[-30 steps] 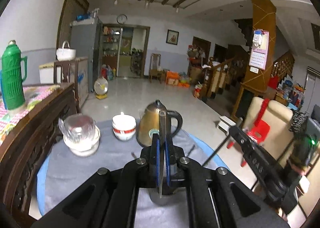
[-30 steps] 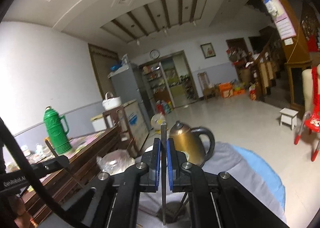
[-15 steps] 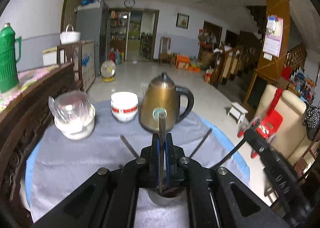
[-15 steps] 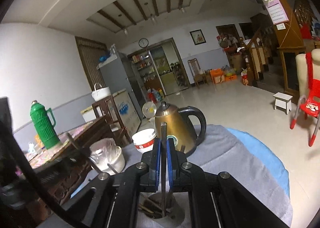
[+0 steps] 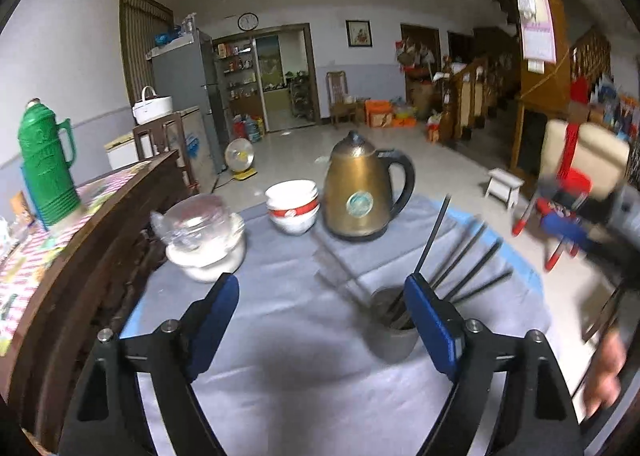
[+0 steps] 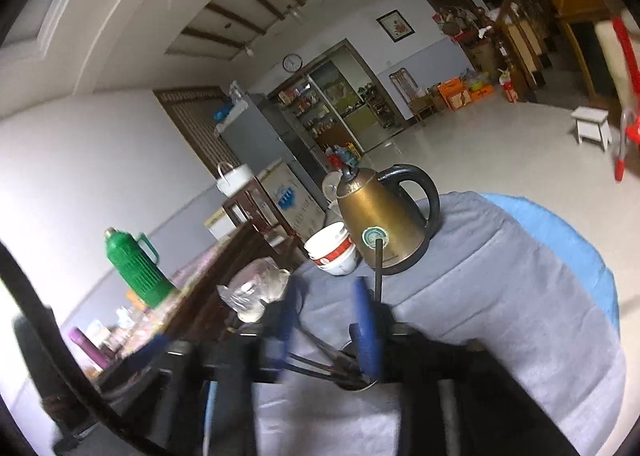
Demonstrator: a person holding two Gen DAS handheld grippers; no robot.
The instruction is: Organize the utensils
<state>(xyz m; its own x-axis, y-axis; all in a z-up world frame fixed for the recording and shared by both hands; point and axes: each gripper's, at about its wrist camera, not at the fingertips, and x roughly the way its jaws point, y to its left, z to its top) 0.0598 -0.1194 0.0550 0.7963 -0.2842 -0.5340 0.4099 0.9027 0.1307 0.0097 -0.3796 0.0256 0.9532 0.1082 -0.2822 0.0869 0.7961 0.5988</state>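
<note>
A dark cup (image 5: 392,330) stands on the grey tablecloth (image 5: 280,336) with several black chopsticks (image 5: 434,234) leaning out of it to the right. My left gripper (image 5: 324,320) is wide open and empty, its blue pads on either side of the cup's near rim. In the right wrist view my right gripper (image 6: 326,320) is blurred and partly open just above the cup (image 6: 356,378). One black chopstick (image 6: 378,268) stands upright beside its right pad; whether the pad touches it I cannot tell.
A gold kettle (image 5: 360,192), stacked white bowls (image 5: 294,206) and a plastic-covered white bowl (image 5: 204,240) stand at the table's far side. A dark wooden cabinet (image 5: 80,256) with a green thermos (image 5: 46,168) flanks the left. A red chair (image 5: 560,200) stands right.
Both grippers were shut on a chopstick each; now both have opened. The chopsticks now stand in the cup. The left gripper has moved left and back, the right view tilted.
</note>
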